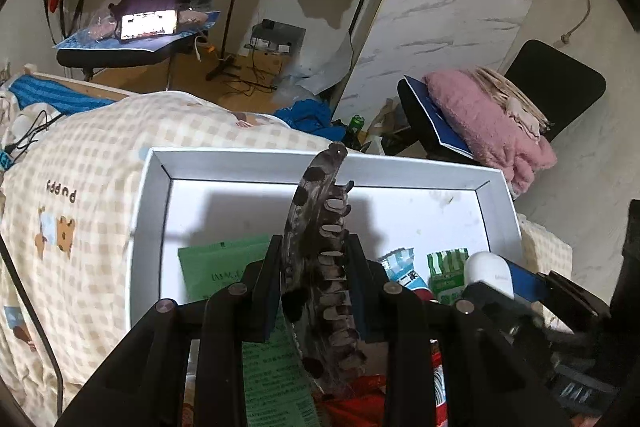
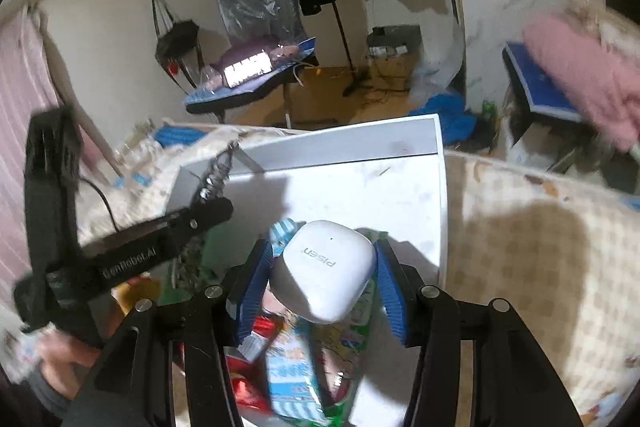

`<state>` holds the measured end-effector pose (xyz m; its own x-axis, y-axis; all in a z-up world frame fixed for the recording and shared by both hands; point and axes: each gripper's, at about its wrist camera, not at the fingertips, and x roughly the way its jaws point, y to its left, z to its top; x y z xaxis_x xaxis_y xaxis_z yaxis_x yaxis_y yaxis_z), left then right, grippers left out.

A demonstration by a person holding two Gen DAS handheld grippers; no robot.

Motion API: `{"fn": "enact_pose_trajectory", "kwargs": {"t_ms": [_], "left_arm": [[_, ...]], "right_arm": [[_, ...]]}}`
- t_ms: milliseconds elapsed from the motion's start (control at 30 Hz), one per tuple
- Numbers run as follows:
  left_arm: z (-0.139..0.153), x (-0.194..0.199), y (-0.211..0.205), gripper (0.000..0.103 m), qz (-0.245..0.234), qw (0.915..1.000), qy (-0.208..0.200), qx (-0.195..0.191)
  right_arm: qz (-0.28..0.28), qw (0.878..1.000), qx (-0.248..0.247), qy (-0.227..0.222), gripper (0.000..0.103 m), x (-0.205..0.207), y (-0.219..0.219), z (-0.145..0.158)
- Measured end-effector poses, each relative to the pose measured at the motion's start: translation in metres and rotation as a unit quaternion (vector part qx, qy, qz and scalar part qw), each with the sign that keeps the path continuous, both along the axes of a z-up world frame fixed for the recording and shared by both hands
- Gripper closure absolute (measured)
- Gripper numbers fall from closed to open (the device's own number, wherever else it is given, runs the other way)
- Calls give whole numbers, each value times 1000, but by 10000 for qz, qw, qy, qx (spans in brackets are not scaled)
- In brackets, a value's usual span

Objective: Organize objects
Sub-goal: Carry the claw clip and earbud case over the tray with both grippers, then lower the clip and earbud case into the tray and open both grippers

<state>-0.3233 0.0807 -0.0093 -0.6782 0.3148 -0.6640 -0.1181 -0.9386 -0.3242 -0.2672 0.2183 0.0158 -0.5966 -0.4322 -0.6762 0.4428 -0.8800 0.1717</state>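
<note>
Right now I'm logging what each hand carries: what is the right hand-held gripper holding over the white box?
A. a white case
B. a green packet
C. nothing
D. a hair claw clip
A: the right hand-held gripper has its blue pads against a white case above the white box.

1 hair claw (image 1: 320,259), 1 white case (image 2: 326,269)

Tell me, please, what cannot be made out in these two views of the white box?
- Left wrist view: the left claw and its dark spotted plastic hair clip hide the packets beneath; the flat green packet shows only partly.
- Right wrist view: the rounded white plastic case covers the packets under it; those at the bottom edge are blurred.
- Both views: the shallow white cardboard box has its near wall cut off.
</note>
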Motion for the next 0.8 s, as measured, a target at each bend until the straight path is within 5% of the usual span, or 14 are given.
{"fn": "enact_pose_trajectory", "kwargs": {"t_ms": [267,533,800], "left_arm": [[-4,-1,6,71,51,10000,-35,33],[-2,2,7,70,-168,9995,35,259],[4,24,6,40,-298,9979,517,259]], "right_arm": [[99,9934,1019,517,50,22,-22,-8],[154,9898,1275,615,50,29,-26,-15],[185,9938,970,501,49,29,-21,-16]]}}
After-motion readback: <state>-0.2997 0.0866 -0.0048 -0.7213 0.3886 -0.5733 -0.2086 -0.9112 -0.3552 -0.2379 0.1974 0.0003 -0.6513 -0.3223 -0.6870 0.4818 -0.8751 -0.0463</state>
